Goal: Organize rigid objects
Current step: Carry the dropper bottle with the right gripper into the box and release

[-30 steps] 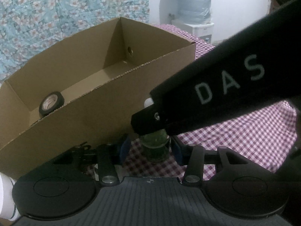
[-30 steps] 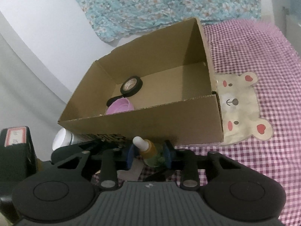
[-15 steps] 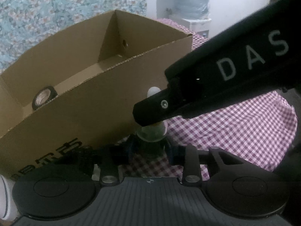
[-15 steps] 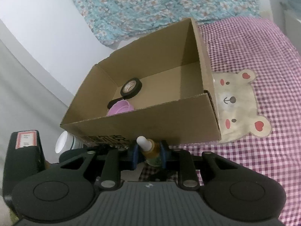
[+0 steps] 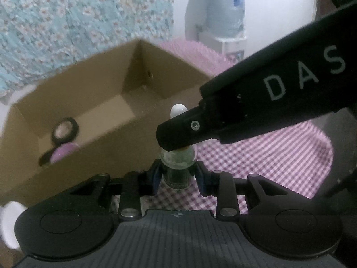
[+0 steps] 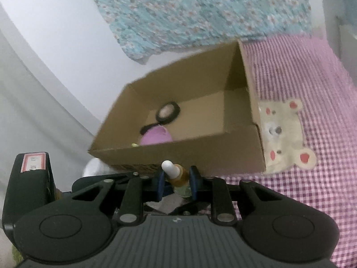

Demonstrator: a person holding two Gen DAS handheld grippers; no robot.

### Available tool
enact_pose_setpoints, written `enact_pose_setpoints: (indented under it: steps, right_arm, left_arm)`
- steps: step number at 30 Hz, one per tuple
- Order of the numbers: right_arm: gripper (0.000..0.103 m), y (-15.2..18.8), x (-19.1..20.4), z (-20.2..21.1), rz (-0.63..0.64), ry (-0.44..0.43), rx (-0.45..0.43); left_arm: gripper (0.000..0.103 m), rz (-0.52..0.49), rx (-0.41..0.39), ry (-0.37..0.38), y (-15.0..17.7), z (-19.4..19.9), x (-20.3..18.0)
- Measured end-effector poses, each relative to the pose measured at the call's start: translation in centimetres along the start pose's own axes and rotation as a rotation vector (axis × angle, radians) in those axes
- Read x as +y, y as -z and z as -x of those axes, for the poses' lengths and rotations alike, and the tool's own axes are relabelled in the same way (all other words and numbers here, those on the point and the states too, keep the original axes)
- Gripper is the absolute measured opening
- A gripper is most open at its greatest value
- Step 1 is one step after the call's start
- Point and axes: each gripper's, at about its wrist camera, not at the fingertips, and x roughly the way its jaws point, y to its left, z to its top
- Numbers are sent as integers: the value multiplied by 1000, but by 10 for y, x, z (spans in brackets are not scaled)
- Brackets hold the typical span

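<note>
- I've got both claws pinching one little dropper bottle (image 6: 178,177): my left gripper (image 5: 178,177) squeezes the round glass body, my right gripper (image 6: 176,184) the amber neck under the white tip.
- Bottle sits just in front of the cardboard box (image 6: 200,154).
- Inside the box: black tape roll (image 6: 167,111), smooth purple cup (image 6: 156,136).
- Box rests on pink gingham cloth (image 6: 312,189); floral curtain (image 6: 200,6) behind it.

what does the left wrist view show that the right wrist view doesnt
Only the left wrist view shows a water dispenser in the background and the right gripper's black body marked DAS crossing the frame.

Only the right wrist view shows the bear patch on the checked cloth.

Both show the cardboard box holding a black tape roll and a purple object, the white-tipped dropper bottle gripped, and the floral fabric.
</note>
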Motion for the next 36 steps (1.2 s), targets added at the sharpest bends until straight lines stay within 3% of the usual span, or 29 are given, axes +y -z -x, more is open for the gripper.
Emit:
enact_pose_setpoints:
  steps: [7, 12, 23, 29, 36]
  right_arm:
    - [25, -30, 50, 40, 129, -56, -79]
    - [25, -71, 69, 36, 206, -104, -102]
    - [25, -171, 25, -84, 135, -175, 94]
    - [26, -190, -1, -147, 111, -168, 165]
    - [25, -194, -20, -194, 90, -152, 207]
  left_arm:
    - [31, 29, -101, -53, -32, 56, 13]
    - [31, 102, -117, -97, -62, 61, 37]
    - [31, 424, 55, -55, -109, -36, 124]
    - [31, 520, 144, -70, -113, -92, 150]
    - [31, 564, 204, -108, -104, -126, 170]
